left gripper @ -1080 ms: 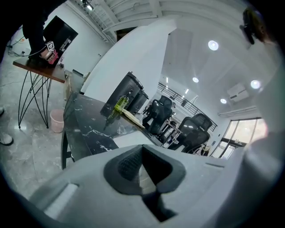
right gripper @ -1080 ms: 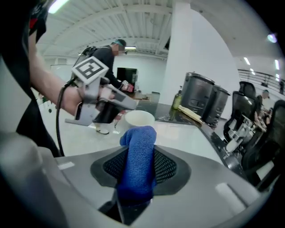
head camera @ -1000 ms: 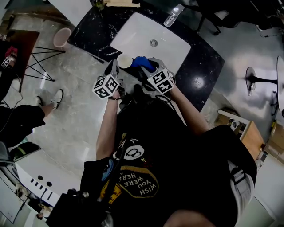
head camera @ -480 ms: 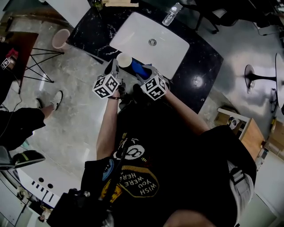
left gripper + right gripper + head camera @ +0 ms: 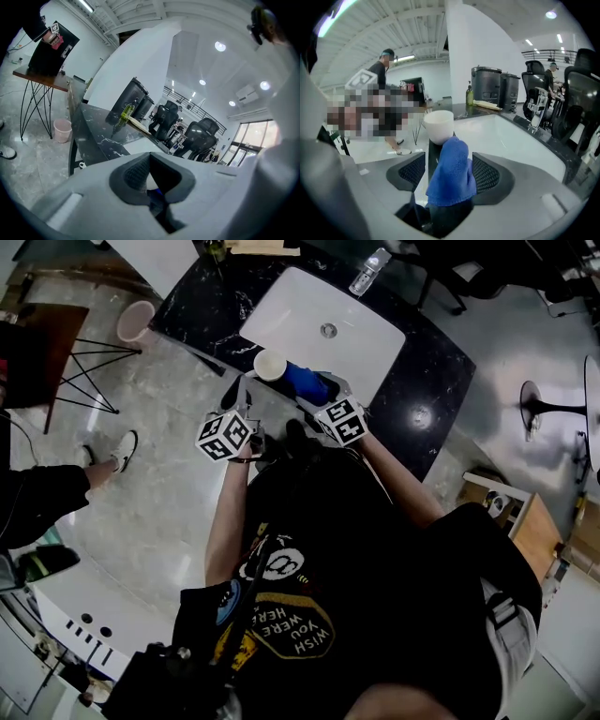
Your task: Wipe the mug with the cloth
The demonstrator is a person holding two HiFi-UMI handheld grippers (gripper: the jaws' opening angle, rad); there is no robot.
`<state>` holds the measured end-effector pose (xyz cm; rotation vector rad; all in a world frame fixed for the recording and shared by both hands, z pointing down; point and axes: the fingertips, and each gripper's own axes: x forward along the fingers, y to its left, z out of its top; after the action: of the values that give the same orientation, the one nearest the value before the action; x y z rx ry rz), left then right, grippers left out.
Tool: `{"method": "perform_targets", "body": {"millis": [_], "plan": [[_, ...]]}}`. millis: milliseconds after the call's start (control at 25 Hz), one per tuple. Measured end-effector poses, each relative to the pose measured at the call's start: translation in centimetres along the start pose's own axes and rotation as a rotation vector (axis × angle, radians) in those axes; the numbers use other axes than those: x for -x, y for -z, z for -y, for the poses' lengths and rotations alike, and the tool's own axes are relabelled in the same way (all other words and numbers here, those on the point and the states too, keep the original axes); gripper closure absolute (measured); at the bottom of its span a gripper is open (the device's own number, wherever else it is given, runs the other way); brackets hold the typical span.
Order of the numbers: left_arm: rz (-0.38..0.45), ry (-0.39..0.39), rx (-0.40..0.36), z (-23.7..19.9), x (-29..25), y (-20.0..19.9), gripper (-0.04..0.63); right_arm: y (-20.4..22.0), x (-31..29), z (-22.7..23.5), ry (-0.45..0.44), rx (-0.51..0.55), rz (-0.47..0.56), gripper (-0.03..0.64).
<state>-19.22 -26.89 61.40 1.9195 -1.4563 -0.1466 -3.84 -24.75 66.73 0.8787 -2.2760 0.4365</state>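
The black marbled counter (image 5: 431,371) holds a white sink (image 5: 291,320) and, apparently, a clear bottle (image 5: 367,272) lying down.

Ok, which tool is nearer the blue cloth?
Right. The cloth sits between the right tool's jaws, which have just been opening. The left tool is apart from it, beside the mug.

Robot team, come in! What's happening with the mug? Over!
Left gripper shut near mug. Right gripper jaws just opening, blue cloth loose between them. Nothing blocking.
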Motion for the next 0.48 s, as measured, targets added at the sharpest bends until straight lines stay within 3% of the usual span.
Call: {"method": "perform_targets", "body": {"millis": [80,120,280,400,480], "plan": [[-0.006,0.006,-0.017,0.4,1.6,0.0,0.592,-2.3,2.9,-0.1,-0.001,-0.059,0.118,0.301],[-0.014,0.008,-0.04,0.6,2.4,0.0,0.592,-3.7,4.3,0.1,0.01,-0.081,0.183,0.335],[-0.039,-0.022,-0.257,2.3,4.9,-0.7,0.592,-7.8,8.2,1.5,0.143,-0.087,0.345,0.589],[-0.019,-0.047,-0.422,3.9,6.2,-1.5,0.592,-8.0,9.1,2.5,0.225,-0.113,0.347,0.614],[-0.004,-0.042,-0.459,4.9,6.5,-1.8,0.592,-7.7,9.2,2.5,0.227,-0.134,0.341,0.614]]}}
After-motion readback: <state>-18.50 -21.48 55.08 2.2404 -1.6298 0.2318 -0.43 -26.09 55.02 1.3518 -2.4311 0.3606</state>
